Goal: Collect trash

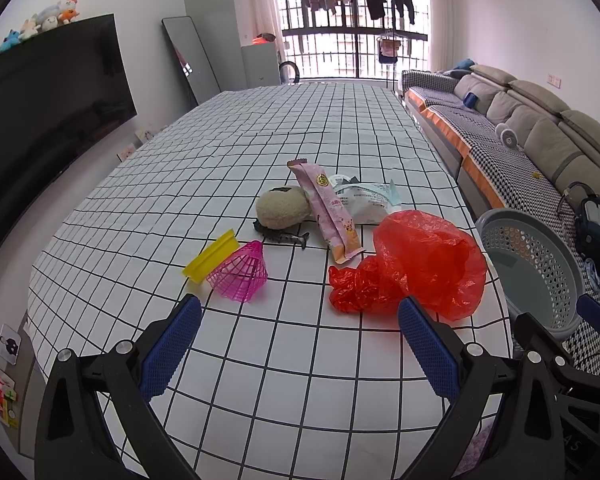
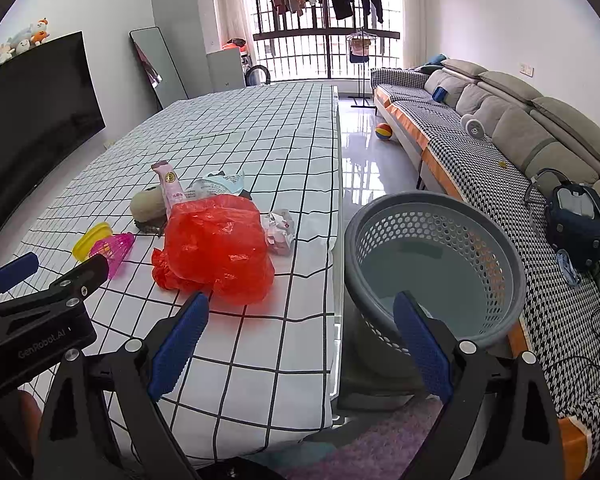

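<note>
Both grippers, left gripper [image 1: 300, 344] and right gripper [image 2: 302, 342], gaped wide, empty; crumpled red plastic bag [image 1: 412, 264] (flimsy, slippery) risked slipping before grey perforated plastic basket [image 2: 436, 264].

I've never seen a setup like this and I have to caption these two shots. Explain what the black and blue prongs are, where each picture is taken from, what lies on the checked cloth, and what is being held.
There is no robot here. A person holds a hand tool with two blue-padded fingers in each hand, and a wide-angle camera on each tool looks forward along those fingers.

One picture comes from the left gripper, the other from the right gripper. Both are open and hold nothing.

On the table lie a red plastic bag, a long pink wrapper, a white wrapper, a pink mesh cone, a yellow plastic piece, a beige fuzzy ball and a small dark toy. The right view also shows a crumpled wrapper.

Beside the table stands a grey perforated basket, which looks empty.
</note>
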The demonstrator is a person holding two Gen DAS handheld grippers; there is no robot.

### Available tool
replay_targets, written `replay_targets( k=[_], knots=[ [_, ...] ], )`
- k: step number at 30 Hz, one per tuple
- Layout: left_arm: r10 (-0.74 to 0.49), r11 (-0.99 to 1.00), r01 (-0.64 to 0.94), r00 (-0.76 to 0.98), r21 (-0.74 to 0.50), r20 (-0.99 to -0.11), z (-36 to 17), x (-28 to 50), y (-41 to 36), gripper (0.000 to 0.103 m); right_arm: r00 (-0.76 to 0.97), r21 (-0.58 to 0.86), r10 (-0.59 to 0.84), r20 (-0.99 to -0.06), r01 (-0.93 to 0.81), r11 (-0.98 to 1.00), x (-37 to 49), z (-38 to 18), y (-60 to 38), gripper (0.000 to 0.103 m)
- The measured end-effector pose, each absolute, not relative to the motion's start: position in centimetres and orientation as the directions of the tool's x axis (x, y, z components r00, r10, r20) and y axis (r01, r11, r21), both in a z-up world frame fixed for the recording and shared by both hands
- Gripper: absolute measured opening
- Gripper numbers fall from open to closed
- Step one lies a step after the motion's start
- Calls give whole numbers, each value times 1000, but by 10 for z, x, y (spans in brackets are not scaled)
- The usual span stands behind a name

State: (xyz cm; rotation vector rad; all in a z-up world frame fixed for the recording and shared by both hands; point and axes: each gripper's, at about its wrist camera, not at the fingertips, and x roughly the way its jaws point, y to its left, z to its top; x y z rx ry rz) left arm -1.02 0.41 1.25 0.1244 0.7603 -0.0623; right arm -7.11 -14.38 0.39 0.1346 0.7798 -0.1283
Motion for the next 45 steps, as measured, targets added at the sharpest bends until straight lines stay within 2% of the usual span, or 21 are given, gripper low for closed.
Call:
replay_targets(
  k=[11, 28, 37, 45],
  knots=[
    [11, 992, 79, 713, 96, -701, 4, -7, 13, 97, 706, 94, -30, -707, 136, 986, -69, 0, -142, 89],
    [106, 994, -84, 673, 67, -732, -17, 14, 80, 97, 694, 151, 130, -709, -31, 988, -20, -9, -115, 89],
    [153, 986, -147, 640, 76, -753, -27, 30, 100, 97, 695, 89, 113, -710, -71, 993, 15, -6, -98, 89],
    [138, 988, -142, 648, 59, -749, -30, 34, 103, 97, 644, 28, 70, -761, -75, 997, 40, -28, -90, 89]
  ],
)
